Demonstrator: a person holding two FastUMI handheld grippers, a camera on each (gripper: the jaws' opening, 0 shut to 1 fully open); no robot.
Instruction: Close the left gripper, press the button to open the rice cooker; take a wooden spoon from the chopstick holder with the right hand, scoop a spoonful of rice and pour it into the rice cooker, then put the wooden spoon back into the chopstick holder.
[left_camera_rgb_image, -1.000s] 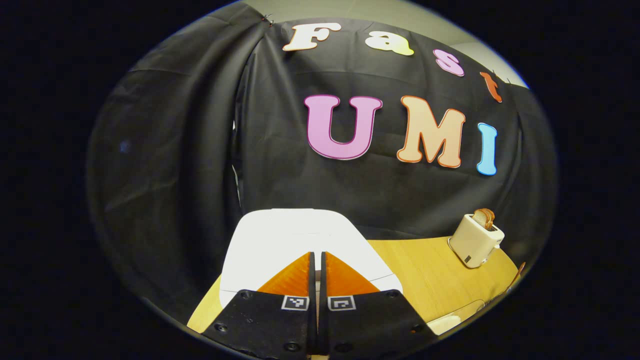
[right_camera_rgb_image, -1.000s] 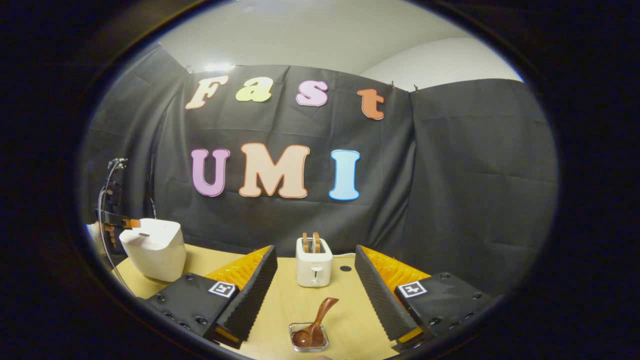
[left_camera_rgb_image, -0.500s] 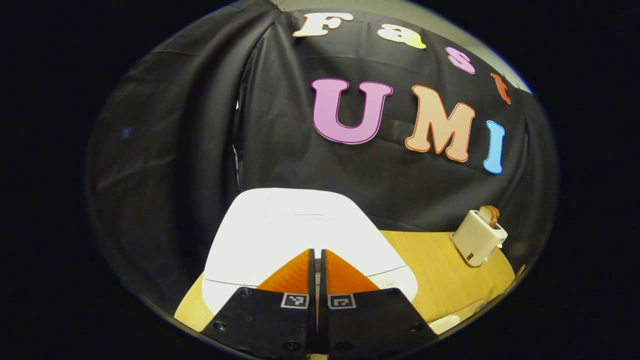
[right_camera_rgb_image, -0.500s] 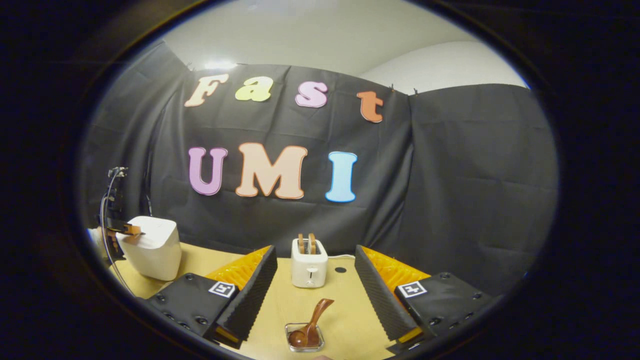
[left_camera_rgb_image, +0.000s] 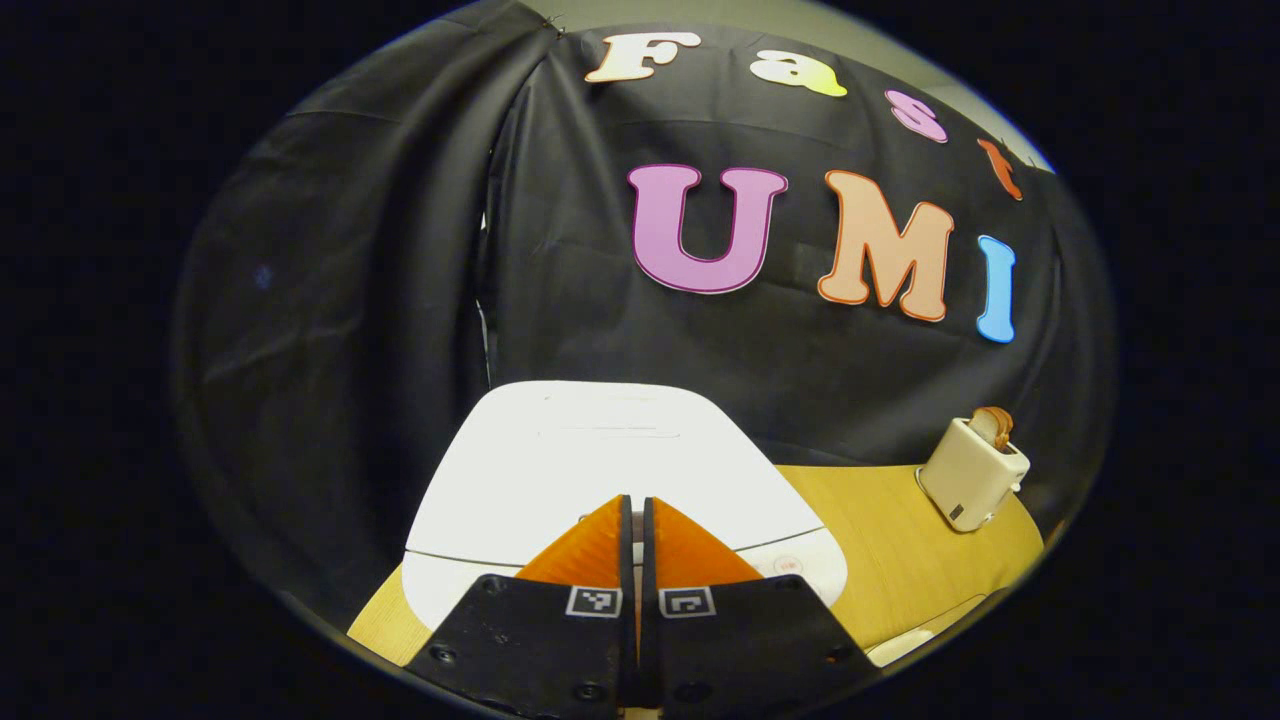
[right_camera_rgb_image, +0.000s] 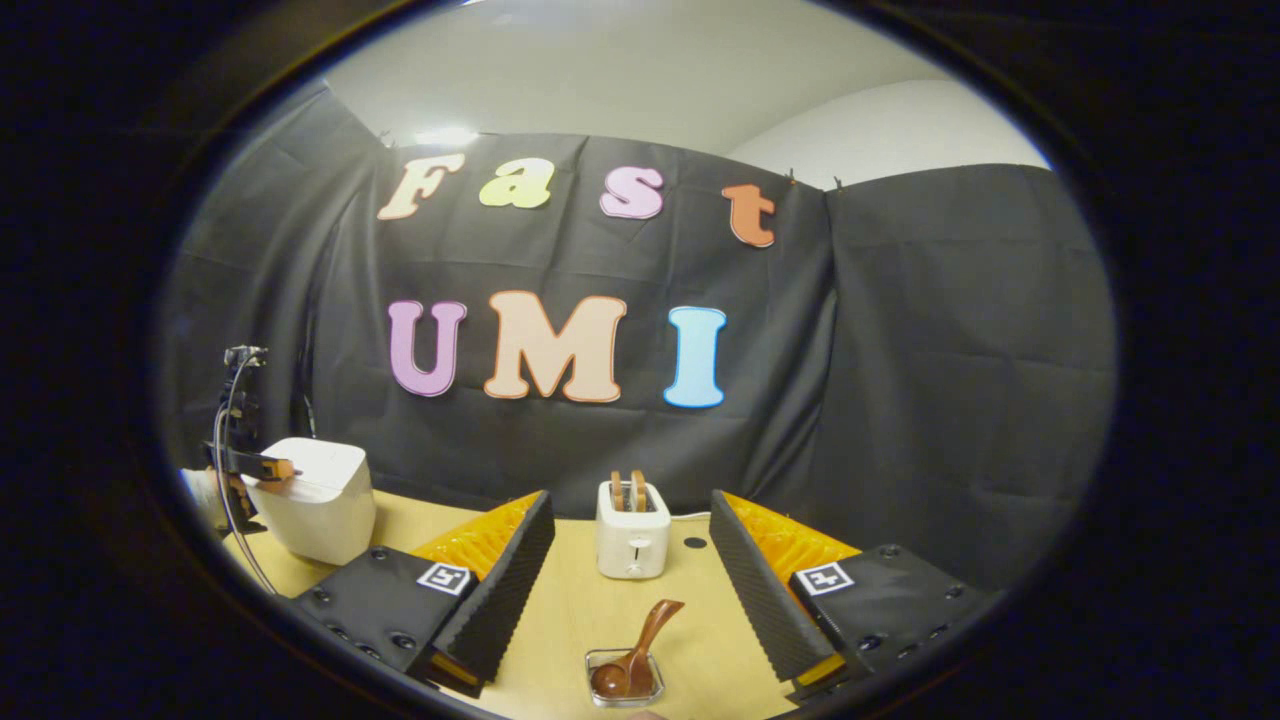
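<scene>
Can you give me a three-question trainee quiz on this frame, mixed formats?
1. True or false: the rice cooker lid is already up.
2. The wooden spoon stands in: A) the toaster; B) a small clear holder; C) the rice cooker.
3. Fill in: the left gripper is ___, and the right gripper is ___.

Key
1. False: the lid lies flat and closed, with the left gripper at its front edge.
2. B.
3. Shut; open, with nothing between its fingers.

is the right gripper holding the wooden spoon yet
No, the right gripper stands open and empty, while the wooden spoon leans in its clear holder on the table.
</scene>
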